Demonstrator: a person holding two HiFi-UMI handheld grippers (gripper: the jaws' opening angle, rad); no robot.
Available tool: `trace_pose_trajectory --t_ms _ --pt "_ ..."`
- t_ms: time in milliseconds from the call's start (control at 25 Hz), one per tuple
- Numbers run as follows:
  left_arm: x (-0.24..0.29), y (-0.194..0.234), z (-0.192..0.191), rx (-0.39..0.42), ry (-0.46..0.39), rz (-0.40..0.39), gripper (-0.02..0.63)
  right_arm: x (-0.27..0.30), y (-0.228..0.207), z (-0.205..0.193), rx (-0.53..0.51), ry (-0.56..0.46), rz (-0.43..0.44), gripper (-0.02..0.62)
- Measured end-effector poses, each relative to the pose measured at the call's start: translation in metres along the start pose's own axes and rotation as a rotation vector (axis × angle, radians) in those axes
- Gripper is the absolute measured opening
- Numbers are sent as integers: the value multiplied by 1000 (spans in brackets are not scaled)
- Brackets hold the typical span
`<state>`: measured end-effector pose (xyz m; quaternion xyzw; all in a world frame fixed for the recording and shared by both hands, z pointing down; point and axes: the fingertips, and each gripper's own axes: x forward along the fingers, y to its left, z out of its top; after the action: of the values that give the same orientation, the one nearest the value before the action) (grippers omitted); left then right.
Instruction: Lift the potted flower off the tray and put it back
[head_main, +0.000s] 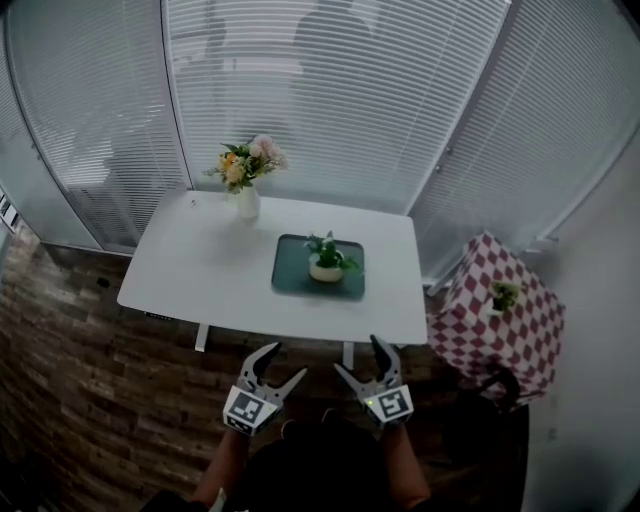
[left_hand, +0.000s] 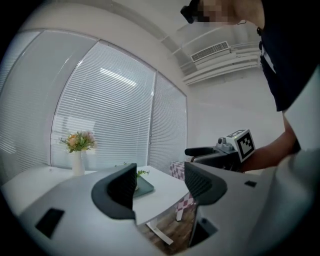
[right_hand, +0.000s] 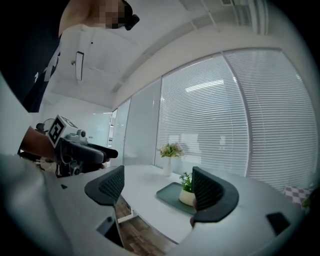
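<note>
A small green plant in a white pot (head_main: 326, 259) stands upright on a dark green tray (head_main: 292, 274) near the middle of the white table (head_main: 200, 270). Both grippers hang below the table's near edge, well short of the tray. My left gripper (head_main: 277, 366) is open and empty, and so is my right gripper (head_main: 361, 361). In the right gripper view the pot (right_hand: 187, 197) and tray (right_hand: 168, 193) show between the spread jaws, far off. In the left gripper view the tray (left_hand: 143, 186) peeks out beside the left jaw, the plant mostly hidden.
A white vase of flowers (head_main: 247, 176) stands at the table's back left. To the right of the table is a red-and-white checked stool (head_main: 500, 320) with a small plant (head_main: 503, 296) on it. Blinds cover the windows behind. The floor is dark wood.
</note>
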<state>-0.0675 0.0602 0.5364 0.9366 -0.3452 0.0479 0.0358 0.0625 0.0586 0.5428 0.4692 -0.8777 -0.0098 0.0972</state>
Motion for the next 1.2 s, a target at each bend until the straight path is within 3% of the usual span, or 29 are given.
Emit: trace_pose_trajectory --t_ms 240,560,680,960,1000,1040,1080,1120,1200 --pt "-3 -8 13 -34 -23 35 293 -15 1 7 -7 -36 -9 400" --pt "-12 -32 24 -17 -33 49 293 -44 -4 18 -67 -77 -8 399" --pt "-19 -41 25 -20 -28 73 293 -56 0 30 -33 -132 -5 399" --pt "-21 -58 34 -7 -46 87 291 -71 2 34 -70 -131 7 394" --pt "-21 -61 34 -3 -41 88 291 -74 2 31 -71 -124 -4 374" --pt "-19 -63 34 4 -36 87 290 -77 -1 30 -64 -121 -26 290" --pt "-18 -65 35 9 -37 87 285 -80 -5 33 -46 -128 -54 159" --pt "-17 -66 37 8 -44 91 264 -82 -9 38 -23 -142 -76 90" --pt "-17 -68 39 -1 -61 108 141 -87 -12 45 -1 -172 -89 38"
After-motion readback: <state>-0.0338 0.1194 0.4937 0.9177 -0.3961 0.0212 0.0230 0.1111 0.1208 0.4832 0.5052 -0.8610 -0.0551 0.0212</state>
